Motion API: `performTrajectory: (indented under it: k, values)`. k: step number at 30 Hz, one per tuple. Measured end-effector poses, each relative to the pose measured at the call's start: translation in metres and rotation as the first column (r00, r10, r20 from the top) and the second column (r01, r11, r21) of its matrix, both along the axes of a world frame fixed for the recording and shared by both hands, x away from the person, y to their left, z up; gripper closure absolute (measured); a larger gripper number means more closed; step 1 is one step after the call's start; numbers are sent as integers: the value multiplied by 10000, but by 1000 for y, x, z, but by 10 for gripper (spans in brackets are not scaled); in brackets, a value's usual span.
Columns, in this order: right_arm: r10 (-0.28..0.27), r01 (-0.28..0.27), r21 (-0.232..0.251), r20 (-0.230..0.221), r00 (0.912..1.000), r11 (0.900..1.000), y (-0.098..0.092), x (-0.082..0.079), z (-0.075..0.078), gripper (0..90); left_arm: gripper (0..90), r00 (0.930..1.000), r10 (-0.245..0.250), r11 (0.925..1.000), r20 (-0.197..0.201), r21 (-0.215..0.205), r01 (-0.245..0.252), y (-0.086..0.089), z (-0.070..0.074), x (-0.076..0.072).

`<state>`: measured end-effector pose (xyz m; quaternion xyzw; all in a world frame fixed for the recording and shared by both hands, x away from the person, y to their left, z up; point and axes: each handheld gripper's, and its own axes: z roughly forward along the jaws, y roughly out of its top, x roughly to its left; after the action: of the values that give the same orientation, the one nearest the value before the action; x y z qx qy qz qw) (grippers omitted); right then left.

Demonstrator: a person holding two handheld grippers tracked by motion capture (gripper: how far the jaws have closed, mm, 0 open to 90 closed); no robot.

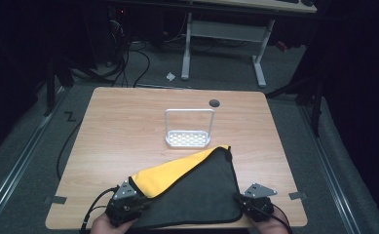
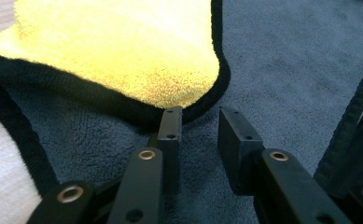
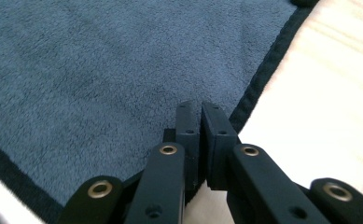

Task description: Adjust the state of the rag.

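Folding a cloth [image 1: 197, 195], mid-step. Lies at the near edge of the counter [image 1: 128, 122], dark grey side up, one corner already turned over to show its yellow underside [image 1: 170, 173] as a slanted band running from the near left toward the far point by the white rack [image 1: 189, 129]. Rack stands apart from the cloth, just beyond its far tip, empty as far as can be told.

Left gripper [image 1: 126, 202] at the near left of the cloth, over the grey pile just short of the yellow flap's rounded corner [image 2: 179, 88]; jaws parted with a clear gap, nothing between them, so released. Tips close to the black hem [image 2: 207, 105] but apparently not on it.

Right gripper [image 1: 255, 202] at the near right corner; in its own view [image 3: 200, 109] jaws nearly together with only a thin slit, sitting right at the black border [image 3: 263, 70] where cloth meets bare wood. Looks clenched on the cloth's edge, though the fabric between the jaws is not plainly seen.

Judged stage: first fold laid, second not yet begun. Next likely needed: left jaws closing on the near left edge or the flap's corner, taking both layers, then both corners lifted together and carried forward to keep the hem lines matched. Care needed not to drag the cloth into the rack.
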<state>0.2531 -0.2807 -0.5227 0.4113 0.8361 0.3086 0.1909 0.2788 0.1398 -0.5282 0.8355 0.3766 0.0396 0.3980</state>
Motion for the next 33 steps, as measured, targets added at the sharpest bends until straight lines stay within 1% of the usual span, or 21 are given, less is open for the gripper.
performTrajectory:
  k: [2,3,6,7,11,12,13,14,16,17,18,19,20,21,22,23,24,26,29,31,33]
  values:
    - [11,-13,84,309,9995,10000,1,0,4,832,705,9995,-160,9998,254,144,157,-4,2,5]
    - [-11,7,108,402,9992,9999,2,3,5,832,748,9994,-155,9997,311,190,149,-5,2,8]
    - [52,-49,-61,451,9990,10000,8,12,4,833,865,9977,-85,9993,665,379,60,-10,4,18]
    - [76,-70,-127,434,9990,9999,10,13,3,833,894,9977,-85,9993,665,379,60,-10,4,18]
    - [257,-233,-448,536,9982,9987,16,12,1,833,899,9934,319,9994,1105,-172,-302,-5,12,17]
    - [304,-278,-504,524,9982,9983,16,12,0,833,895,9928,269,9992,1170,-335,-231,-4,13,15]
    - [348,-320,-554,504,9981,9979,16,11,-1,832,857,9920,181,9983,1247,-568,-111,-4,15,13]
    - [362,-335,-511,513,9980,9981,16,11,-1,831,784,9915,52,9977,1296,-670,35,-5,15,11]
    - [348,-326,-442,501,9981,9985,15,12,-1,822,591,9897,-10,9994,1435,-330,58,-12,13,8]
    - [347,-327,-424,481,9982,9986,14,12,-1,821,536,9872,-31,9996,1596,266,-12,-18,10,8]
    - [365,-346,-404,478,9982,9986,14,12,-1,821,511,9858,26,9962,1679,853,-172,-22,7,9]
    - [378,-358,-414,487,9981,9985,14,12,-1,820,507,9859,100,9898,1673,1384,-335,-26,4,10]
    - [392,-371,-429,494,9980,9984,14,12,-1,820,523,9863,108,9855,1643,1655,-384,-28,2,11]
    - [418,-395,-456,504,9979,9982,14,11,-2,820,590,9838,130,9833,1786,1763,-450,-28,2,11]
    - [419,-395,-465,516,9978,9981,14,11,-2,820,687,9842,138,9832,1763,1770,-454,-27,3,11]
    - [429,-405,-474,517,9977,9981,14,11,-1,820,789,9872,223,9856,1579,1618,-482,-26,6,13]
    - [452,-427,-466,531,9976,9980,13,11,-2,820,813,9888,236,9873,1474,1520,-462,-24,9,15]
    - [432,-411,-433,509,9978,9982,13,11,-2,820,827,9861,254,9896,1639,1357,-480,-19,20,22]
    - [473,-449,-464,512,9976,9979,13,12,-2,820,824,9825,724,9945,1718,628,-843,-5,45,49]
    - [498,-472,-485,530,9973,9977,13,12,-2,820,818,9784,1369,9903,1551,25,-1390,8,57,81]
    - [477,-453,-469,510,9976,9979,13,11,-2,820,810,9743,1800,9836,1356,-111,-1802,16,60,109]
